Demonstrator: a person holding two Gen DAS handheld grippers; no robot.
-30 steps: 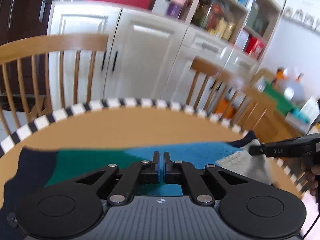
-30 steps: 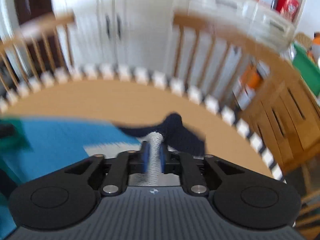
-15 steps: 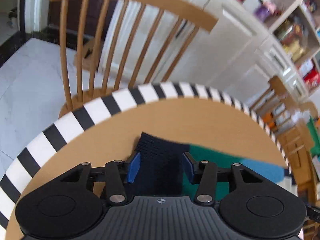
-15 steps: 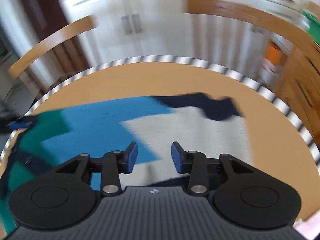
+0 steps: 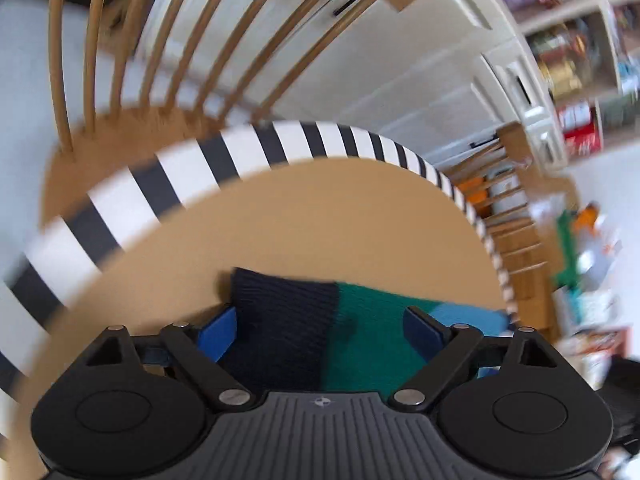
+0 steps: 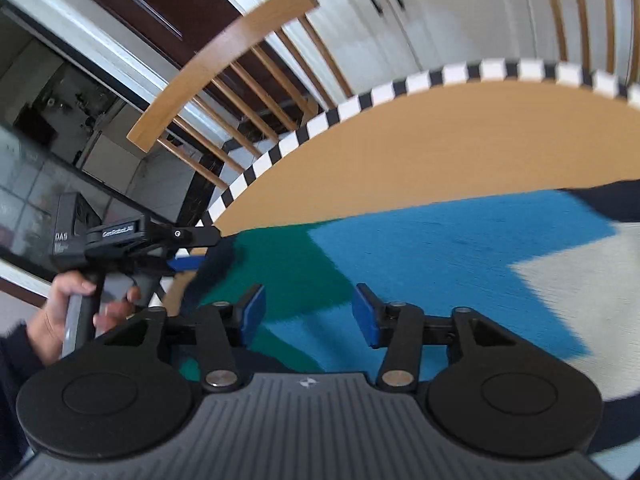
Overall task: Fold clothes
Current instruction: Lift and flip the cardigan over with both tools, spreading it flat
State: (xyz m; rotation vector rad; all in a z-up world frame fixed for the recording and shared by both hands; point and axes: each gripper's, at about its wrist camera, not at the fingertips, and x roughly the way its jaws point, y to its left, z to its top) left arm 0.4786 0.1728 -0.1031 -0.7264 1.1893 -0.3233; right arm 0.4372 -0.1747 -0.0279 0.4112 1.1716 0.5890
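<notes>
Flat on the round tan bench (image 5: 320, 216) lies the knitted sweater (image 6: 460, 248), colour-blocked in navy, green, blue and pale grey. Its navy ribbed cuff end (image 5: 280, 320) and the green band beside it sit between the fingers of the left gripper (image 5: 320, 328), whose blue pads stand wide on either side of the knit and are opening further, pressing on nothing. In the right wrist view the green and blue panels spread under and ahead of the right gripper (image 6: 308, 312); its fingers stand moderately apart and are also opening, with the cloth below the gap and neither pad pinching it. That same view shows the left gripper from the side at the sweater's navy end, near the bench edge, carried by a hand (image 6: 72, 312) wrapped round its handle. A black-and-white striped rim (image 5: 192, 172) borders the bench. Beyond it stand wooden spindle-back chairs (image 6: 224, 68), then white cabinets (image 5: 400, 60) and stocked shelves (image 5: 576, 60).
</notes>
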